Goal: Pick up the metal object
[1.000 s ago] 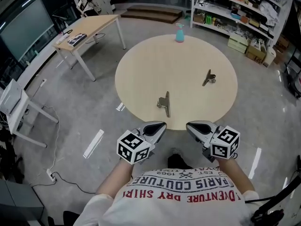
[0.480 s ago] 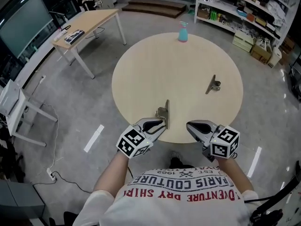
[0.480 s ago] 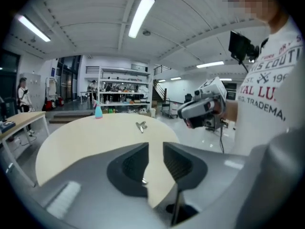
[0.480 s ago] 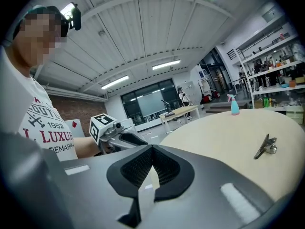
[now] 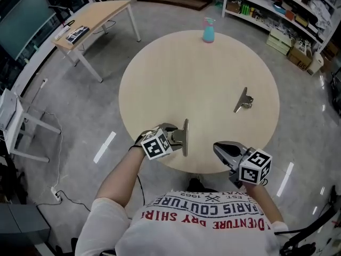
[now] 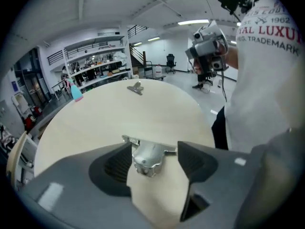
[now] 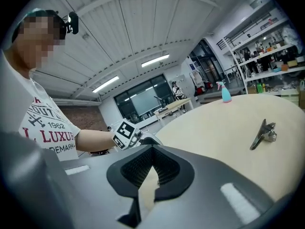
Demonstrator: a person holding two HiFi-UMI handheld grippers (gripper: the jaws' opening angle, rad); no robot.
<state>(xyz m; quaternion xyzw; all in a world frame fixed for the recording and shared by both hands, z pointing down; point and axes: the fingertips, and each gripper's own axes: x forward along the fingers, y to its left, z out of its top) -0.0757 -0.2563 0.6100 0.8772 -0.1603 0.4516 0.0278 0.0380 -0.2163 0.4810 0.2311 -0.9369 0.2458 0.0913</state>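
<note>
Left gripper view, jaws just opened round half-hidden metal object (image 6: 148, 157), right jaws together

a blue spray bottle (image 5: 208, 30) stands near the round table's (image 5: 202, 84) far edge; a wooden desk (image 5: 98, 19) sits well apart.

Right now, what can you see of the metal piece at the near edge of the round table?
The metal piece is silvery and dully shiny: a thin straight bar with a chunky rounded block jutting from one side. It rests on the pale round table near the person's edge. The block sits between the jaws of the left tool, which have just been opening; a gap shows beside it, so it isn't clamped.
</note>
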